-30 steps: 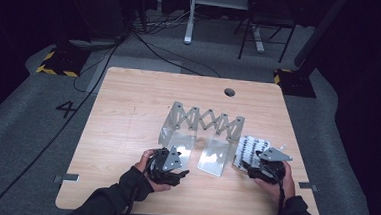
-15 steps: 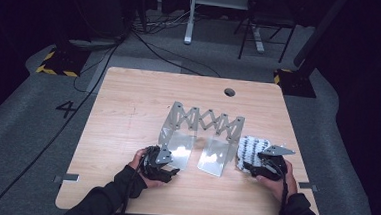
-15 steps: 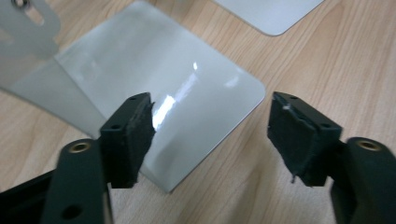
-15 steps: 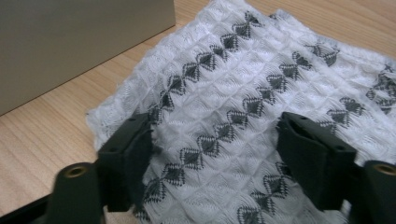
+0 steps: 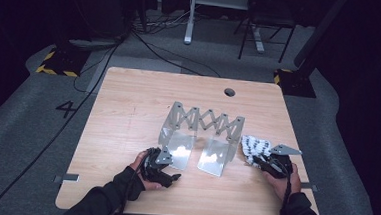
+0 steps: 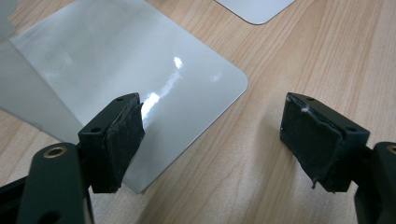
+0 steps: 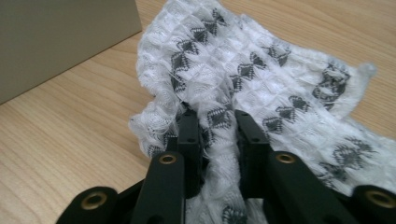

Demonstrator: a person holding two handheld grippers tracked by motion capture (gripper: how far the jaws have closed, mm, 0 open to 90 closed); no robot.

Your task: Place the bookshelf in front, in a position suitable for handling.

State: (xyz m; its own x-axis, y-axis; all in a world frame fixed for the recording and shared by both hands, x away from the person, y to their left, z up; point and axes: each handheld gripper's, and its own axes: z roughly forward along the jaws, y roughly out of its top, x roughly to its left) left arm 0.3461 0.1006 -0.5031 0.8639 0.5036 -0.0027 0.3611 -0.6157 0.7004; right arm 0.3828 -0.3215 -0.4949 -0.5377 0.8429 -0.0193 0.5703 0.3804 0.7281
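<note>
Room dim, dark beyond my table [image 5: 128, 113], which is lit from overhead. Bright glare spots on the metal plate [image 6: 140, 70]. Soft, short shadows under my jaws. My right gripper view is blurred at the cloth [image 7: 261, 74] edges.

You had one readable mark in sight: a dark "4" [image 5: 65, 108] on the grey floor [image 5: 32, 128], well off to the left of your left claw [image 5: 167, 172] and beyond the table's [image 5: 129, 98] left edge. Nothing on the table bore any lettering.
</note>
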